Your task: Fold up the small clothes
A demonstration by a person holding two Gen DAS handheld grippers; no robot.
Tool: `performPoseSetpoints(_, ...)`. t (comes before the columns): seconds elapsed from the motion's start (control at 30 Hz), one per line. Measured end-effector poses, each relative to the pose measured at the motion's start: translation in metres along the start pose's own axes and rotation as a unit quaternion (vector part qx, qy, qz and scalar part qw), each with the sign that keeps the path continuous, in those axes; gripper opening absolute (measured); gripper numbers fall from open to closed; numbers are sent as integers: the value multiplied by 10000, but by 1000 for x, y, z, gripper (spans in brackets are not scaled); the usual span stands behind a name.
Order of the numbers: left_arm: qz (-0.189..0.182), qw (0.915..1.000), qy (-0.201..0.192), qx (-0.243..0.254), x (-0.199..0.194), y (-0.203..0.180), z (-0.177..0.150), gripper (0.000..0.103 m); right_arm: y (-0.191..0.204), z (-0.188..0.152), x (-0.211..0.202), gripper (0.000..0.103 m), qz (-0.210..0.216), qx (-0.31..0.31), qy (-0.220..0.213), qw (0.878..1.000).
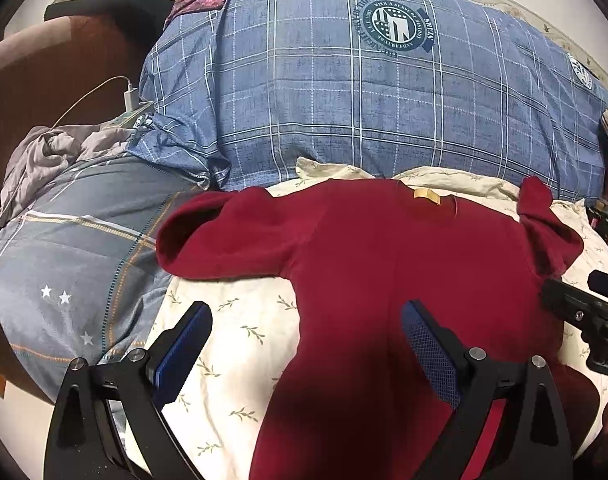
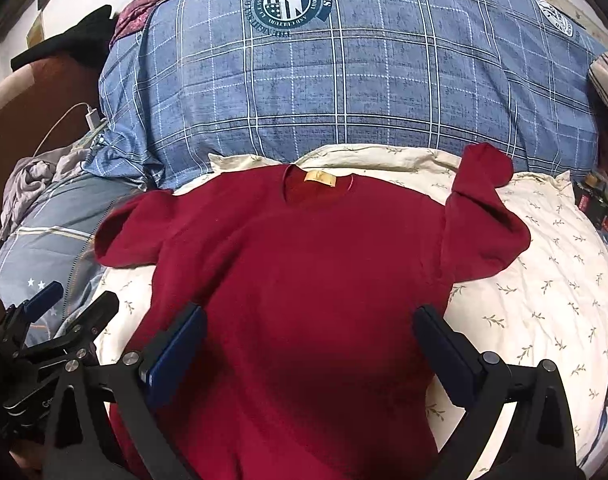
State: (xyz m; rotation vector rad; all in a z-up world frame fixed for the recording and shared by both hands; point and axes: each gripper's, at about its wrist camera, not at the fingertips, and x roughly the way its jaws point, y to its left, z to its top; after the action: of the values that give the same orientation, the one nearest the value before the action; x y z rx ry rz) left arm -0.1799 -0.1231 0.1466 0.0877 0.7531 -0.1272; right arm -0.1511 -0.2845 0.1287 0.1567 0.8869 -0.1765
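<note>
A small dark red sweater lies spread flat on a cream leaf-print sheet, neck with a tan label away from me, both sleeves bent. It fills the middle of the right wrist view. My left gripper is open and empty above the sweater's lower left side. My right gripper is open and empty above the sweater's lower body. The right gripper shows at the right edge of the left wrist view; the left gripper shows at the lower left of the right wrist view.
A bulky blue plaid quilt lies behind the sweater. A grey-blue pillow with stars and crumpled grey cloth lie at the left, with a white charger and cable. A brown headboard stands far left.
</note>
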Motion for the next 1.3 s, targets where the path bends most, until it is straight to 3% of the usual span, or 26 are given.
performPoseSetpoints(0.87,-155,9986,495,58,37,-18,-15,96,-23,-33,44,103,-67,197,667,9976)
performPoseSetpoints(1.3,-94,9980,595,203,40,-22,-16,96,-21,-32,45,103,-332,-373,816,9954)
